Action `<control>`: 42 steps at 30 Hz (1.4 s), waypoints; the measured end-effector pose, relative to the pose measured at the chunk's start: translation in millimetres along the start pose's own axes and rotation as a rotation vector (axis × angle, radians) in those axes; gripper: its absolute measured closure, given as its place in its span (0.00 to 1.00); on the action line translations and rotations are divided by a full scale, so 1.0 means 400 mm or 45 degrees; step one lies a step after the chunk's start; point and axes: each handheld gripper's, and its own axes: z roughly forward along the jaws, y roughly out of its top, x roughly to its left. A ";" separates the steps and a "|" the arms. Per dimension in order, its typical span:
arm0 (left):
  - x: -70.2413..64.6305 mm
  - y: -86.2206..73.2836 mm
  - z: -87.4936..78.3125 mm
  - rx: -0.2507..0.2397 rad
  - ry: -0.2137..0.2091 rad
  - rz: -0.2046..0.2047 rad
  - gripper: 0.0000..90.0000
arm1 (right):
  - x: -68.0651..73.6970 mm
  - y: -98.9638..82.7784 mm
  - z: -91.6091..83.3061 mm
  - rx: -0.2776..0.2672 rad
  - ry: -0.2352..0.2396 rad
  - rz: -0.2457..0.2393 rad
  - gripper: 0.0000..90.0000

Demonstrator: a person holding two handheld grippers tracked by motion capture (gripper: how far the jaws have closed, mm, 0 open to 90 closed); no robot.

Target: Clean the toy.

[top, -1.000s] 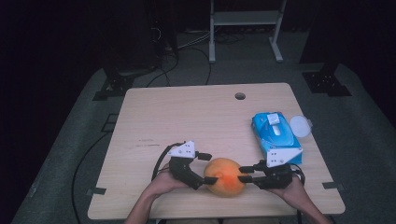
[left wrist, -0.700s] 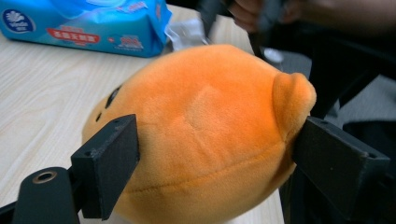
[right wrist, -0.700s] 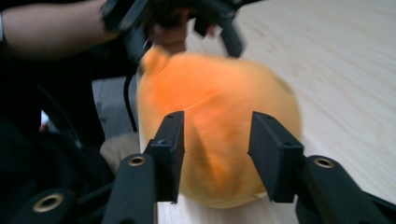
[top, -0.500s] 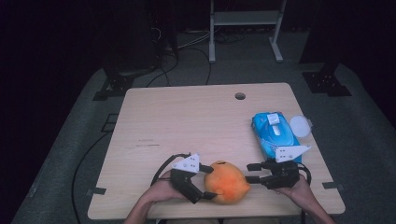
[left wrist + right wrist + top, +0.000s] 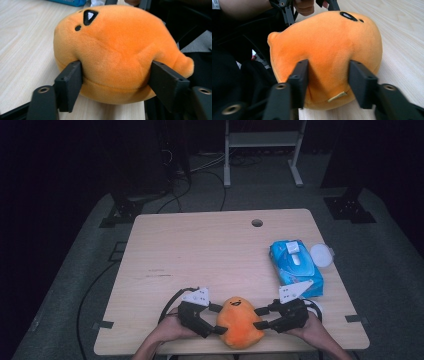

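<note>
You are pinching the orange plush toy [image 5: 240, 321] from both sides at the near edge of the table [image 5: 200, 245]. Your left gripper [image 5: 214, 319] has just been closing, and its pads are now pressing into the toy's left flank. Your right gripper [image 5: 261, 318] has also just been closing, with its pads denting the toy's right flank. The toy is resting on the tabletop, face up. A blue wipes pack [image 5: 295, 267] is lying farther off at the right.

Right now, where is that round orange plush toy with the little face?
In the high view the round orange plush toy sits at the table's near edge, pinched between the left gripper and the right gripper.
</note>
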 end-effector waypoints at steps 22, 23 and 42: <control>0.115 0.087 -0.031 -0.075 0.290 0.094 0.35 | -0.089 0.137 -0.026 -0.186 -0.331 -0.137 0.74; 0.126 0.087 -0.031 -0.073 0.298 0.092 0.35 | -0.099 0.142 -0.021 -0.185 -0.341 -0.137 0.74; 0.190 0.077 -0.019 -0.049 0.403 0.047 0.15 | -0.208 0.125 -0.009 -0.140 -0.451 -0.028 0.61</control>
